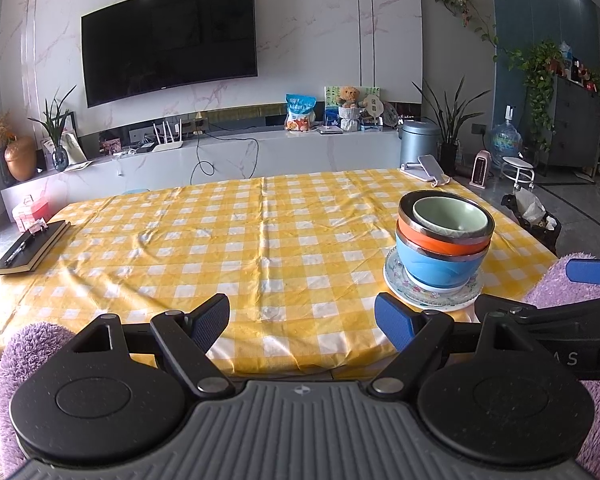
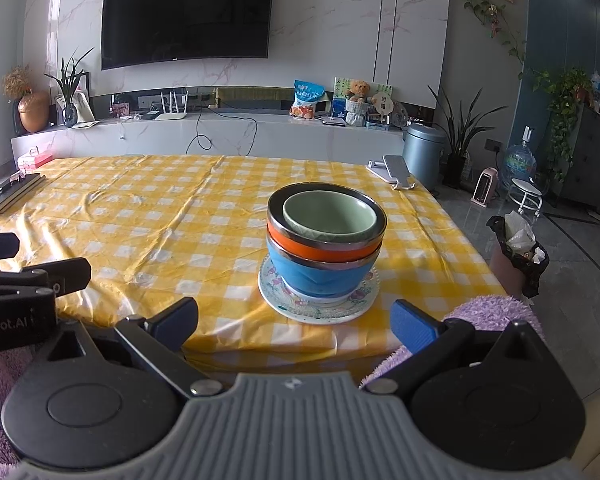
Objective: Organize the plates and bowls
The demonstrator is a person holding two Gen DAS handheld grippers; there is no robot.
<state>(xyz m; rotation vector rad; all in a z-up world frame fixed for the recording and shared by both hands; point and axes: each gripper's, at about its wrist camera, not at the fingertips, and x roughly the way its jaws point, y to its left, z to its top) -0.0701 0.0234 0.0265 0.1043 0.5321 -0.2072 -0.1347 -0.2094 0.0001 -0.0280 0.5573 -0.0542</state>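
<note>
A: Both claws, left gripper point(image 1: 302, 322) and right gripper point(image 2: 294, 322), gape wide, holding nothing, at the table's near edge.

B: And the bowls?

A: Green bowl point(image 2: 329, 215) inside orange bowl point(image 2: 320, 250), inside blue bowl point(image 2: 320, 276), on a floral plate point(image 2: 319, 307). Nothing stands between; notebook point(image 1: 30, 248) far left, phone stand point(image 2: 394, 172) behind.

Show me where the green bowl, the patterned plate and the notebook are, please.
green bowl point(image 2: 327, 216): right wrist view, on its inner floor.
patterned plate point(image 2: 296, 307): right wrist view, on its bare front rim.
notebook point(image 1: 40, 242): left wrist view, on its dark cover.
</note>
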